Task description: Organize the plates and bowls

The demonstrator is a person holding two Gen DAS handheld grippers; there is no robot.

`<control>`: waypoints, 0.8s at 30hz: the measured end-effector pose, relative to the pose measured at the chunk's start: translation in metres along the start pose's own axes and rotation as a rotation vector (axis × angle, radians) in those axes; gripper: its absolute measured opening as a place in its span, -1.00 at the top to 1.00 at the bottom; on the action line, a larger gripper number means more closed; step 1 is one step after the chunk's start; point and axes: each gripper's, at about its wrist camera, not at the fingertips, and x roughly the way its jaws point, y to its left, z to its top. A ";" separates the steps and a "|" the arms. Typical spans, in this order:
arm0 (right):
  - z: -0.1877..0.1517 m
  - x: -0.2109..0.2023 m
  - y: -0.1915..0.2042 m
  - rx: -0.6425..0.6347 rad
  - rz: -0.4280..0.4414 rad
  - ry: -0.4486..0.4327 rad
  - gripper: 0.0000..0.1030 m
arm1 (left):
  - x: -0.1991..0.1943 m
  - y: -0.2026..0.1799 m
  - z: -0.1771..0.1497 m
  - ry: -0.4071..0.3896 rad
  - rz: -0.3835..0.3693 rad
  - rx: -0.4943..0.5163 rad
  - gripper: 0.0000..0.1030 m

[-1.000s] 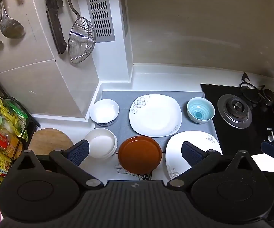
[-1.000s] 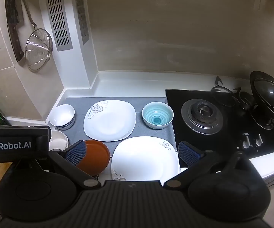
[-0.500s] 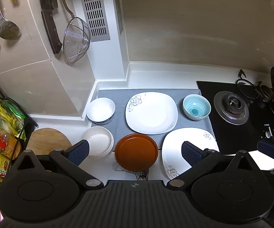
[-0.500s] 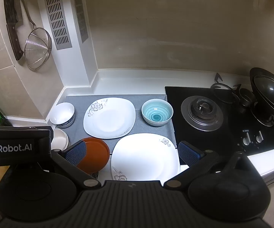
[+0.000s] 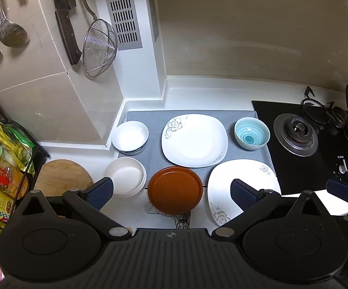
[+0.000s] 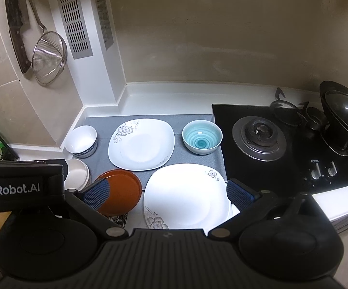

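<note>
Two square white floral plates lie on the counter: the far one (image 5: 195,140) (image 6: 142,144) on a grey mat, the near one (image 5: 242,187) (image 6: 186,195) by the front edge. A brown round plate (image 5: 175,189) (image 6: 120,192) lies left of the near plate. A blue bowl (image 5: 251,133) (image 6: 202,136), a white patterned bowl (image 5: 130,134) (image 6: 81,141) and cream stacked bowls (image 5: 125,176) (image 6: 77,174) stand around them. My left gripper (image 5: 171,191) is open and empty above the brown plate. My right gripper (image 6: 167,193) is open and empty above the near white plate.
A black gas hob (image 5: 318,144) (image 6: 282,144) with a pot lid (image 6: 342,110) is on the right. A rack of bottles (image 5: 2,168) and a round wooden board (image 5: 60,173) are at the left. A strainer (image 5: 99,48), cleaver and ladles hang on the wall.
Both grippers have drifted slightly back and up, so the dishes sit a little lower and smaller in view. The dishes have not moved and both grippers stay open.
</note>
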 end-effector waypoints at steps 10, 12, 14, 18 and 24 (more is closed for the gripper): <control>-0.001 -0.001 0.002 -0.004 0.001 0.010 -0.99 | 0.001 0.000 -0.002 0.005 0.001 0.013 -0.99; -0.001 -0.001 0.002 -0.006 -0.001 0.008 -0.99 | 0.000 0.000 -0.003 0.004 0.000 0.013 -0.99; -0.002 -0.001 0.002 -0.008 -0.003 0.010 -0.99 | 0.001 0.000 -0.003 0.005 0.000 0.015 -1.00; -0.003 -0.001 0.002 -0.013 -0.008 0.012 -0.99 | 0.002 0.001 -0.003 0.011 -0.002 0.013 -0.99; -0.005 -0.001 0.001 -0.009 0.000 0.017 -1.00 | 0.001 -0.002 -0.005 0.005 0.008 0.022 -0.99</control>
